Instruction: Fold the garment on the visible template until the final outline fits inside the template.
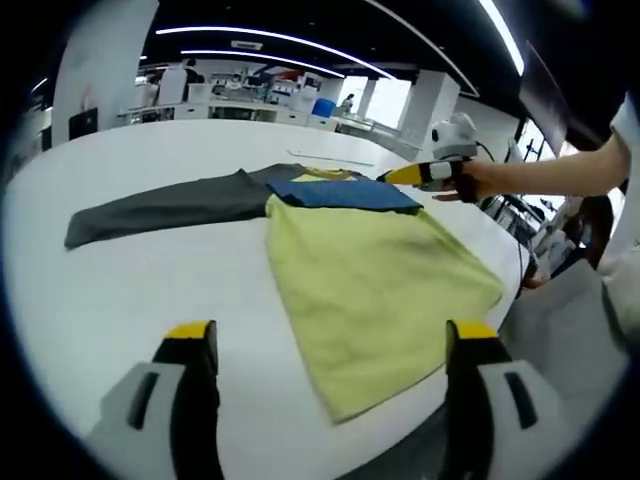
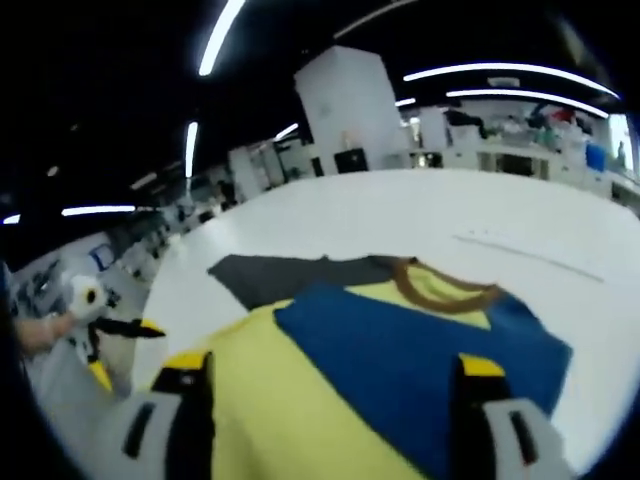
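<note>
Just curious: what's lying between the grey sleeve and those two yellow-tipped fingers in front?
Bare white table in the left gripper view; nothing lies between the grey sleeve and the fingers.

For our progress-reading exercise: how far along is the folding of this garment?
Done: one blue sleeve already lies folded across the yellow shirt body. In hand: nothing is gripped; the left gripper is open above the table, and the right gripper is open over the shirt. Left: the grey sleeve is spread out sideways, and the body is unfolded.

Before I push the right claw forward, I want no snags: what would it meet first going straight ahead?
Probably the blue sleeve folded over the yellow shirt, just beyond the open right claw.
</note>
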Action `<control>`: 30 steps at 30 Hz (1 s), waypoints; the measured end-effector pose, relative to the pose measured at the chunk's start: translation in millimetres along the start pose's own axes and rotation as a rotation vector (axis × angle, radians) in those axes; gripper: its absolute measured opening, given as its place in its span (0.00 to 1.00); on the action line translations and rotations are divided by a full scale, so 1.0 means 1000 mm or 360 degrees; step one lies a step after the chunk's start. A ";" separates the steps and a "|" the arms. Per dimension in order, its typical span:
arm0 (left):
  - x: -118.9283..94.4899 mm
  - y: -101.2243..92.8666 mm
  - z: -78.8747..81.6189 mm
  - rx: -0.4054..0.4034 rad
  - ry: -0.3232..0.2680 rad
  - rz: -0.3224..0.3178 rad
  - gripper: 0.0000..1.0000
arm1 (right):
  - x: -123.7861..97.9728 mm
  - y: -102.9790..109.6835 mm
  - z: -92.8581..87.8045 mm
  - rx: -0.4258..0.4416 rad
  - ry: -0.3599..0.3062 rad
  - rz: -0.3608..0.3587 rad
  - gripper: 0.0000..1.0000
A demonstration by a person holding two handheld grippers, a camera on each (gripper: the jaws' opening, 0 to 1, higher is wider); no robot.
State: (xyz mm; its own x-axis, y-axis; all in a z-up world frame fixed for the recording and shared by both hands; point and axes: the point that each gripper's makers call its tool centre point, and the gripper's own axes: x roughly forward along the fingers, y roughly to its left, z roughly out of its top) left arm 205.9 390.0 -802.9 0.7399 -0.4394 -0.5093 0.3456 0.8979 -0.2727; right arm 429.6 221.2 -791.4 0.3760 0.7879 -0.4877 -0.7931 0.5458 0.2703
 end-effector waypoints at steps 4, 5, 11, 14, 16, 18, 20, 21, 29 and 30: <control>0.000 0.000 0.000 0.0001 0.0003 -0.0001 0.91 | -0.015 -0.005 -0.006 0.0013 0.0010 -0.0029 0.96; 0.000 0.000 0.000 0.0003 0.0004 -0.0001 0.91 | -0.019 -0.005 -0.007 0.0011 0.0012 -0.0034 0.95; 0.001 0.001 -0.002 0.0004 0.0016 -0.0004 0.91 | -0.039 -0.021 -0.016 0.0042 0.0013 -0.0082 0.94; 0.002 0.000 -0.002 0.0010 0.0025 -0.0008 0.91 | -0.046 -0.027 -0.020 0.0075 0.0019 -0.0109 0.93; 0.002 0.000 -0.003 0.0013 0.0029 -0.0008 0.92 | -0.052 -0.031 -0.024 0.0083 0.0027 -0.0124 0.93; 0.002 0.000 -0.003 0.0017 0.0033 -0.0005 0.92 | -0.058 -0.036 -0.026 0.0092 0.0032 -0.0139 0.92; 0.002 -0.001 -0.003 0.0013 0.0036 -0.0007 0.92 | -0.063 -0.040 -0.030 0.0107 0.0040 -0.0152 0.91; 0.003 -0.001 -0.003 0.0014 0.0036 -0.0008 0.92 | -0.065 -0.042 -0.032 0.0113 0.0045 -0.0157 0.91; 0.004 -0.002 -0.007 0.0023 0.0062 -0.0016 0.92 | -0.080 -0.060 -0.044 0.0191 0.0075 -0.0204 0.83; 0.004 -0.003 -0.007 0.0027 0.0065 -0.0017 0.92 | -0.081 -0.063 -0.046 0.0199 0.0082 -0.0209 0.82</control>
State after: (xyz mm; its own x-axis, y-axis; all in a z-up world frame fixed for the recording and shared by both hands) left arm 203.7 385.7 -810.3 0.7120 -0.4496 -0.5394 0.3634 0.8932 -0.2649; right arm 426.7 109.7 -807.3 0.4447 0.6938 -0.5665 -0.6719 0.6766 0.3013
